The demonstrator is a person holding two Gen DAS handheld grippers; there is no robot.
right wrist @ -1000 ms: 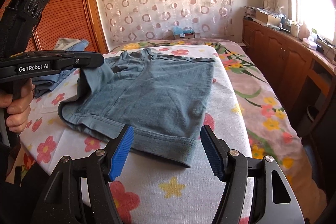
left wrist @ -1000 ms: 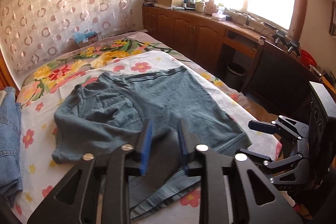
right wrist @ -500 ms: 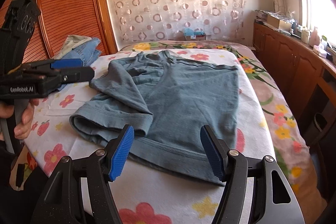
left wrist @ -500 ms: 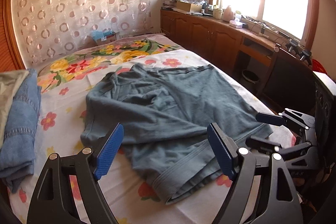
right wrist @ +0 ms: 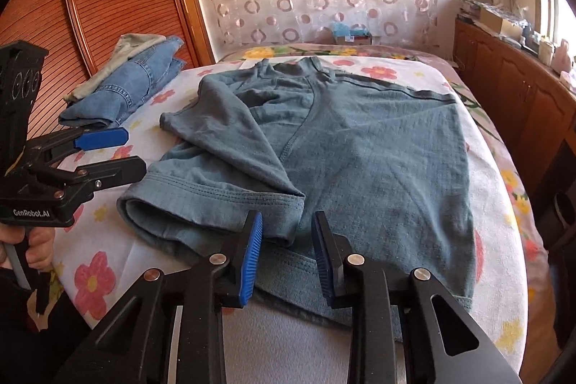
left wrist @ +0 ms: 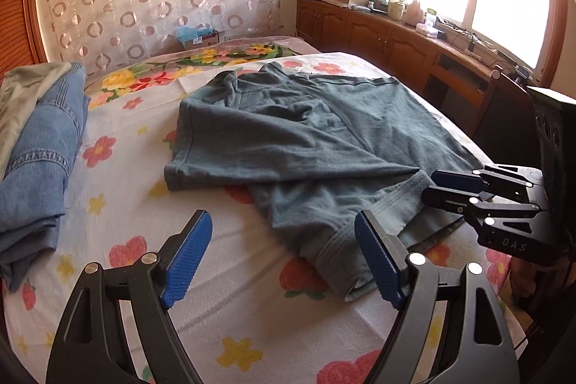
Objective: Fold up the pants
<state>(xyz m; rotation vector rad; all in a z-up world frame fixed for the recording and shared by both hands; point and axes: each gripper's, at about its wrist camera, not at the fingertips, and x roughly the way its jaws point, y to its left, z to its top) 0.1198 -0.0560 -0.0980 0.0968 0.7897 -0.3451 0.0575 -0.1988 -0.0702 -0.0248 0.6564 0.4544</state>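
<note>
My left tongs (left wrist: 282, 258) are hanging spread, marked "GenRobot.AI"; my right tongs (right wrist: 286, 256), marked "DAS", are closing over the pants (right wrist: 360, 161) hem on the bed (right wrist: 504, 240).

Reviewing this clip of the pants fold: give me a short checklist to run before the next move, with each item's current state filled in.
1. Left tongs open, nothing between them: ok.
2. Right tongs over the cuff, closing, pads not yet pressing: ok.
3. One leg of the grey-blue pants folded over the other: ok.
4. Folded leg lies flat and aligned: not ok, it sits askew.
5. Denim pile apart from the pants: ok.
6. Fabric layers caught by the right tongs: cannot tell.
</note>
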